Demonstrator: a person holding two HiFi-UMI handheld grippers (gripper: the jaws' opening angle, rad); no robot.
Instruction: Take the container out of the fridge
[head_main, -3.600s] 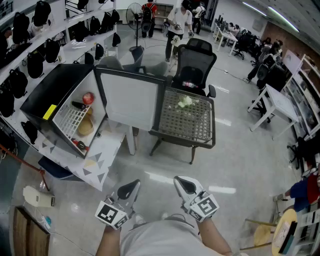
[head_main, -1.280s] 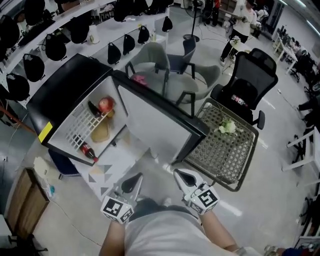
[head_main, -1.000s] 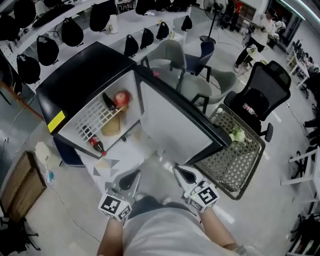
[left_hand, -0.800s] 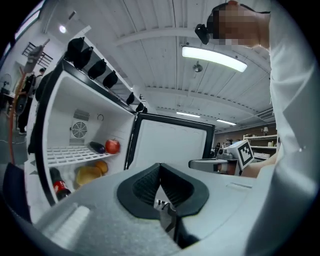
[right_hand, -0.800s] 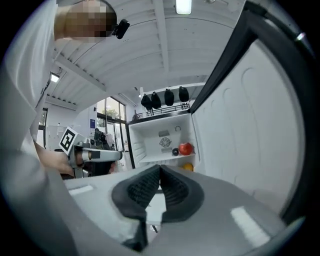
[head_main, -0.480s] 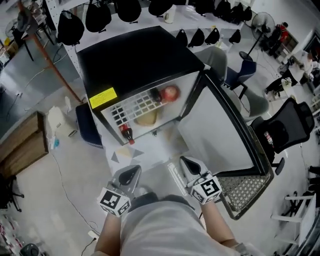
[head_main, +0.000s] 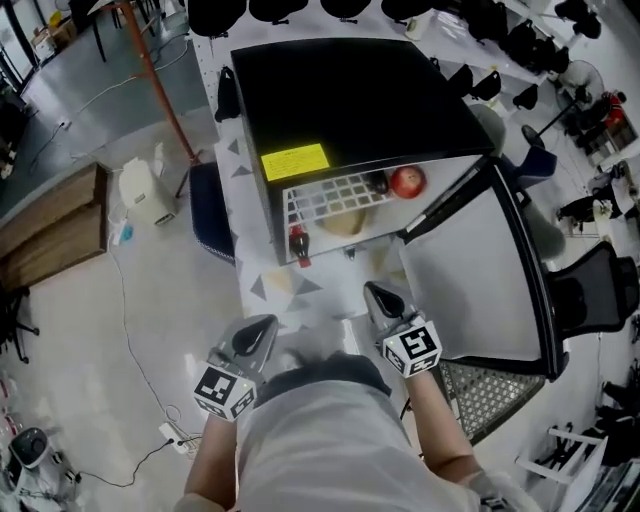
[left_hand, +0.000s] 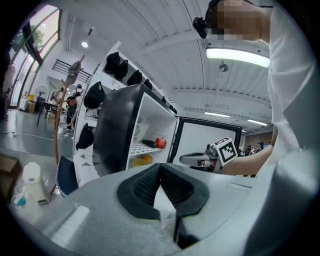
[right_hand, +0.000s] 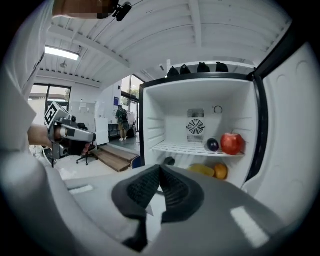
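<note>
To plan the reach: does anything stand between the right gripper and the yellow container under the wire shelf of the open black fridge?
Nothing visible does. The white-lined door is swung open, and the right gripper, shut, faces the yellow container directly. A small red-labelled bottle stands left of that line.

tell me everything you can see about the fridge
The fridge is a small black box, white inside, standing on a white surface with grey triangles. A yellow sticker sits on its top. Its door is swung wide open, at the head view's right. A white wire shelf carries a red apple and a dark fruit; a yellow item and an orange fruit lie beneath. A round fan grille is on the back wall.
</note>
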